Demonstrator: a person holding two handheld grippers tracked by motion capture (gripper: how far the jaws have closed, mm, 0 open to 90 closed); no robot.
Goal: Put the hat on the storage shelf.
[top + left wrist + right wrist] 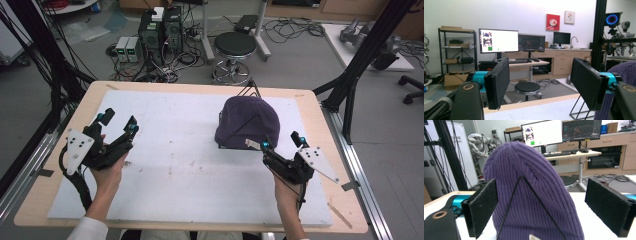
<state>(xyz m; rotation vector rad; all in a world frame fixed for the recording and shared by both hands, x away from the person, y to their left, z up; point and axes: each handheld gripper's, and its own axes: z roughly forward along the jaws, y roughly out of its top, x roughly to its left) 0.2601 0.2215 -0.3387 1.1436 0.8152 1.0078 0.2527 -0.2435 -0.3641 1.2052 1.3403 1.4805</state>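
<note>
**Purple hat on its stand, both grippers spread**

The worktop (pixel 65 165) carried a white mat (pixel 175 150) that covered most of it. On the mat's far right part stood the purple knit hat (pixel 248 120), pulled over a black wire stand (pixel 515 202) whose legs showed at its far edge. You held your right gripper (pixel 281 141) just at the hat's near right edge, its jaws wide apart with one tip close to the hat's white label (pixel 252 144); in the right gripper view the hat sat between those jaws, gripped by neither. Your left gripper (pixel 118 121) hovered over the mat's left side, well apart from the hat, jaws wide and holding nothing.
</note>
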